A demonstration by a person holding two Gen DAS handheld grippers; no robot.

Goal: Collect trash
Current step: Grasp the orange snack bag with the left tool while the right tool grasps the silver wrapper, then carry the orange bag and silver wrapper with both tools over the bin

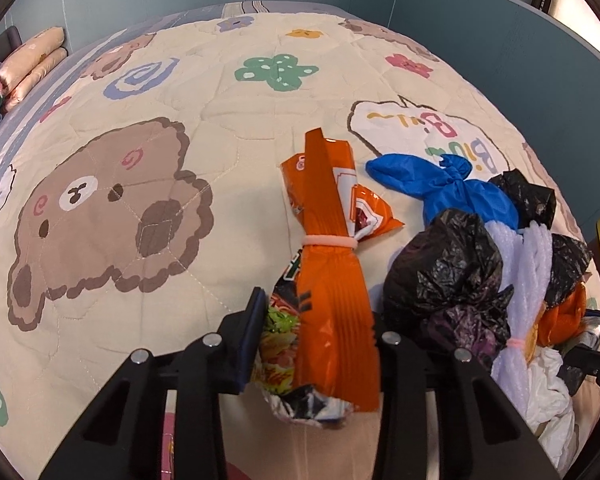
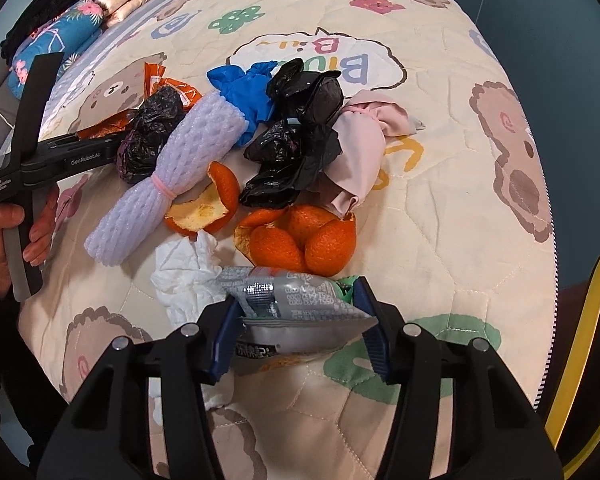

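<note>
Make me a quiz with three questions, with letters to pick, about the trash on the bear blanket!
1. Where is the white crumpled tissue?
A. beside the orange peels
B. on the folded pillows
C. inside a black plastic bag

2. What colour is the knotted glove?
A. red
B. blue
C. yellow

3. What is between the right gripper's jaws?
A. nothing
B. the white foam net
C. a silver snack wrapper

Answers:
1 A, the tissue lies next to the peels.
2 B, the glove is bright blue.
3 C, the silver wrapper sits between both pads.
</note>
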